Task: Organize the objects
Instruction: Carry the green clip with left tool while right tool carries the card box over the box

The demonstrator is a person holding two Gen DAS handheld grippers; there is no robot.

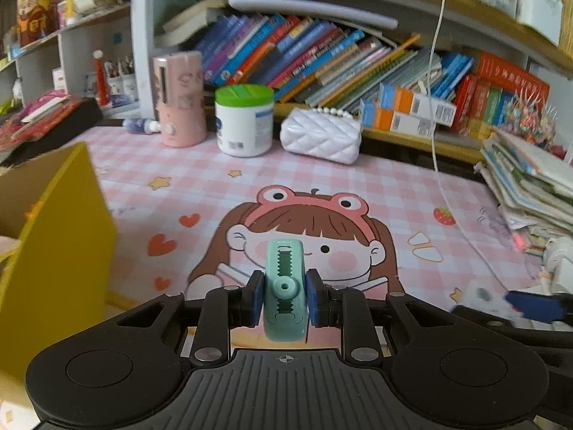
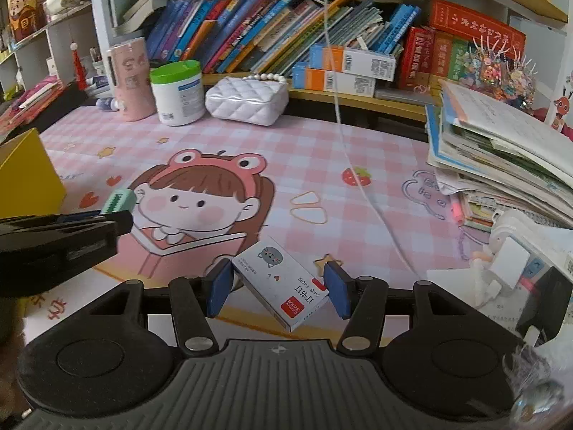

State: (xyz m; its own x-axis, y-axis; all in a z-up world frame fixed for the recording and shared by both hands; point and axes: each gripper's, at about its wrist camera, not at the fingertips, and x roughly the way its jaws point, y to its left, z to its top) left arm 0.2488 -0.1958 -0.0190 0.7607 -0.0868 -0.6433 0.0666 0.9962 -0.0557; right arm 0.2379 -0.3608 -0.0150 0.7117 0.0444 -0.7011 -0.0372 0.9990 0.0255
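Here, at the far left, we see a yellow box [image 1: 53, 251] standing open on the pink checked desk mat [image 1: 376, 186]. Just right of it, our left gripper [image 1: 285, 295] is clamped on a small mint-green stapler remover [image 1: 285, 286], its blue pads [image 1: 256, 297] pressing both flat sides; the piece stands upright between them, lifted clear of the mat, over the cartoon girl printed there. Behind, along the shelf edge, we see a pink cylinder [image 1: 179, 100], a white jar with a green lid [image 1: 244, 122] and a white quilted purse [image 1: 320, 136], side by side. Further right, our right gripper [image 2: 277, 286] hovers with its jaws apart around a white box of staples [image 2: 283, 283], which lies flat and askew on the mat; we cannot tell whether either pad touches it. A white cable [image 2: 343, 125] hangs down across the mat, and a leaning stack of books [image 2: 501, 150] sits at the right edge.
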